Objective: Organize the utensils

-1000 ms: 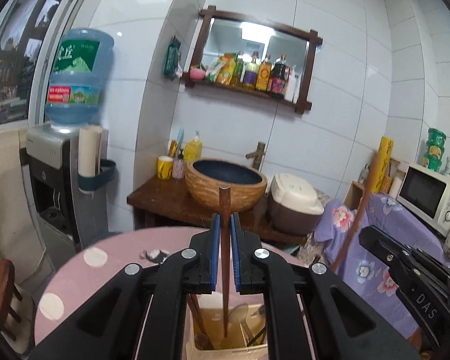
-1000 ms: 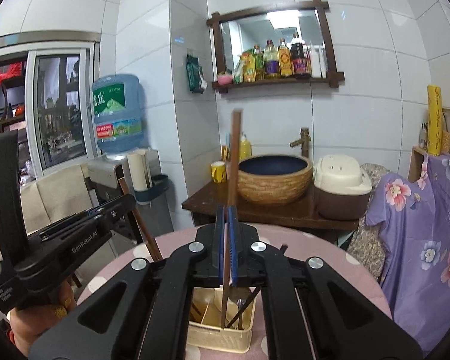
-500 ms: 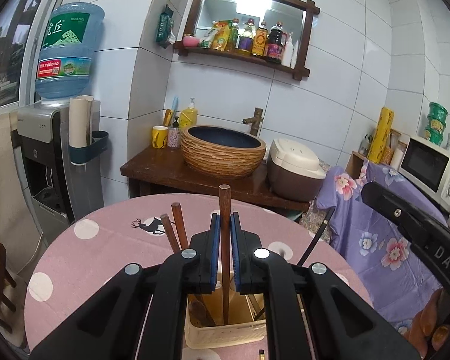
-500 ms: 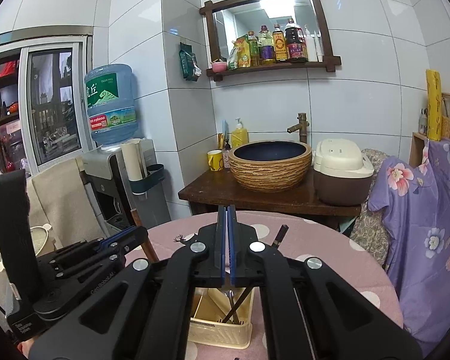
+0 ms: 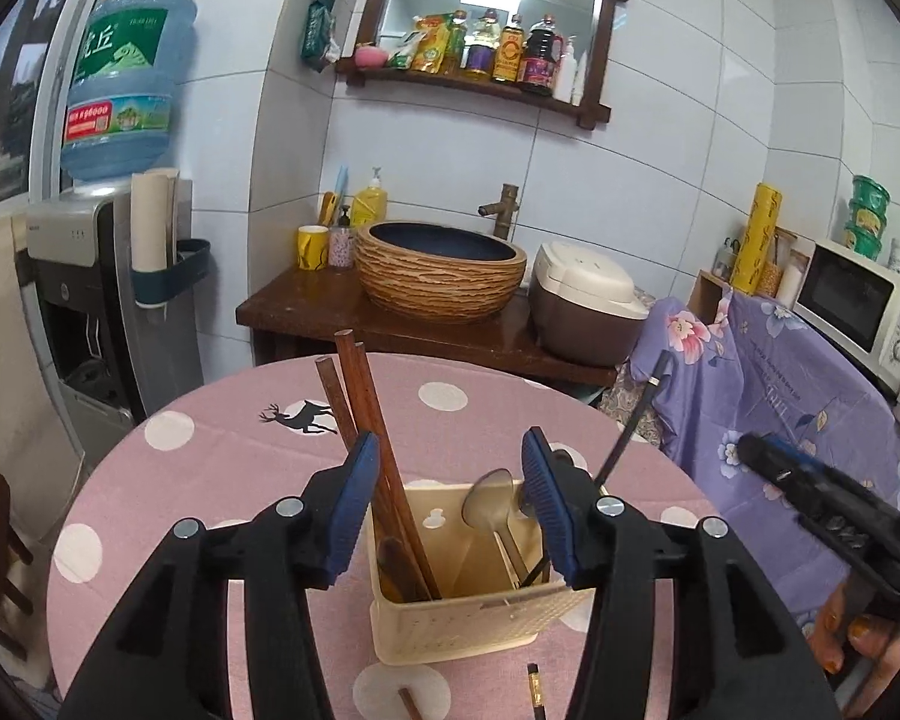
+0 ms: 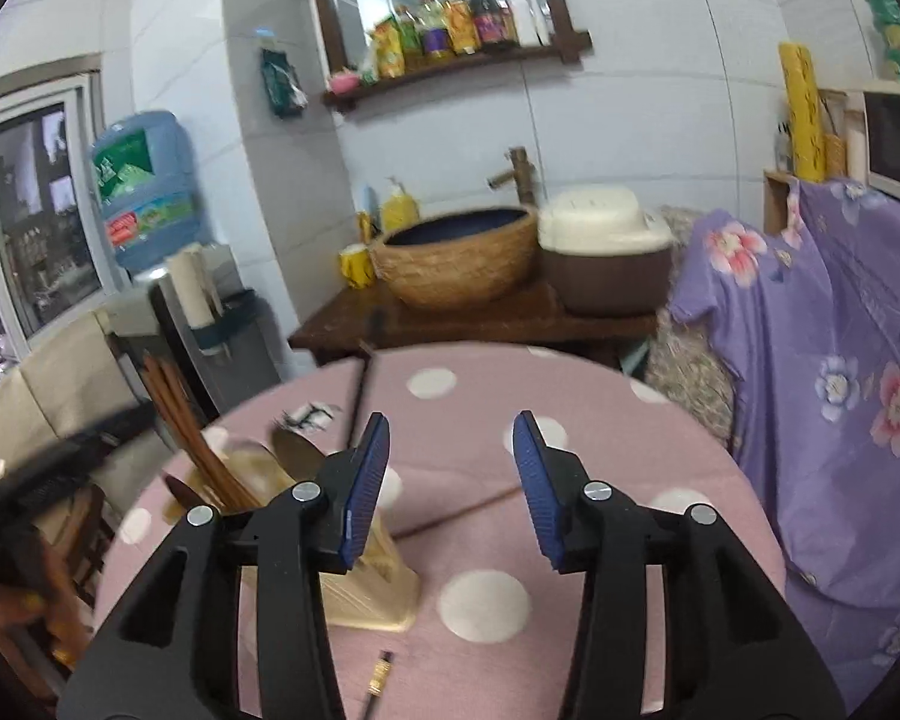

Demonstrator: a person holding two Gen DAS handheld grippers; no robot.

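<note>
Jaws of both grippers are opening with nothing between them: the left gripper (image 5: pixel 450 504) and right gripper (image 6: pixel 450 489) gripped a chopstick each half a second ago, and both sticks now stand in the caddy (image 5: pixel 468 618). Brown chopsticks (image 5: pixel 366 420) lean left, a spoon (image 5: pixel 489 510) and black chopstick (image 5: pixel 630 432) sit right. Judged from this, two more utensils are sorted. Loose stick ends (image 5: pixel 534 684) lie nearest. Beyond the caddy the pink table (image 5: pixel 240 456) is open to its far edge.
</note>
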